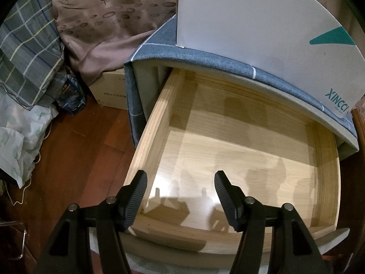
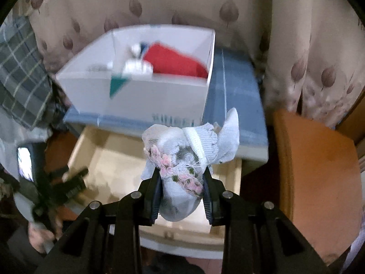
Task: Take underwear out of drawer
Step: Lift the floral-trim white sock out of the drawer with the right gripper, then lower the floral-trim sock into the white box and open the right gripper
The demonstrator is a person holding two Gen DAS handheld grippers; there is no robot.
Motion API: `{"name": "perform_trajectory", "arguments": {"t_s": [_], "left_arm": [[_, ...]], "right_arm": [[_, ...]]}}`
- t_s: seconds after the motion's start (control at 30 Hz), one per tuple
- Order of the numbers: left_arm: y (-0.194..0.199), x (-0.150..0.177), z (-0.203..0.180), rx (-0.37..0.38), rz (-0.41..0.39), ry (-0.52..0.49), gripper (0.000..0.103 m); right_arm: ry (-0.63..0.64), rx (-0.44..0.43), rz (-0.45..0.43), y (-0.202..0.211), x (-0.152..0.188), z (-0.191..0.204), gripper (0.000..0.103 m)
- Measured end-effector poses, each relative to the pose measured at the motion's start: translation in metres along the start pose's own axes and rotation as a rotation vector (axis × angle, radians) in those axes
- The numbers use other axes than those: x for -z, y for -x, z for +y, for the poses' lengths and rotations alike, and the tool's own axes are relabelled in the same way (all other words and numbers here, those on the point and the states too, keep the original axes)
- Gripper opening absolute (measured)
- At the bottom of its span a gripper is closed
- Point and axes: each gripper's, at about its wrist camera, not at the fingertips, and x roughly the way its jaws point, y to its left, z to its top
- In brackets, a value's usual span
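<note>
The right gripper (image 2: pixel 181 196) is clamping a bunched piece of pale underwear (image 2: pixel 189 157), its fingers (image 2: pixel 154 196) pressed in narrowly against both sides of the fabric. The cloth, trimmed with pink and green embroidery and a ribbed white band, is bulging up past the fingertips and hanging above the open drawer (image 2: pixel 91 146), clear of its wooden floor. In the right wrist view the left gripper (image 2: pixel 66 182) is showing as a dark blur just beside the drawer's left edge.

From the left wrist view, the left gripper (image 1: pixel 180 196) is hovering over the near end of the drawer (image 1: pixel 155 123) with its fingers (image 1: pixel 134 198) spread wide, holding nothing and touching nothing; one finger is lying over the drawer's left wall, the other over its pale wooden bottom, where only shadows are falling.

Beyond the drawer, the blue-grey cloth-covered cabinet (image 2: pixel 237 91) it slides from is carrying a white cardboard box (image 2: pixel 146 91) on top, with a red item (image 2: pixel 175 61) and small white things inside. Left of the drawer, a wooden floor (image 1: pixel 75 150) is showing, with a plaid bundle (image 1: pixel 27 52) and a brown carton (image 1: pixel 109 89) farther back. Behind everything, a leaf-printed curtain (image 2: pixel 205 2) is hanging.
</note>
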Motion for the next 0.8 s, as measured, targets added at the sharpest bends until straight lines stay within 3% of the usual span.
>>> {"name": "perform_trajectory", "arguments": {"t_s": [0.2,0.4,0.8], "left_arm": [[0.000,0.000,-0.001,-0.002,-0.004,-0.008,0.063],[0.001,0.000,0.001,0.000,-0.003,-0.007,0.063],[0.003,0.003,-0.003,-0.022,-0.020,-0.020,0.063]], "right_arm": [[-0.016,-0.007,-0.081,0.019,-0.048,-0.003,0.028],[0.005,-0.019,-0.109,0.015,-0.086,0.006,0.028],[0.038,0.002,-0.041,-0.054,-0.134,0.033,0.029]]}}
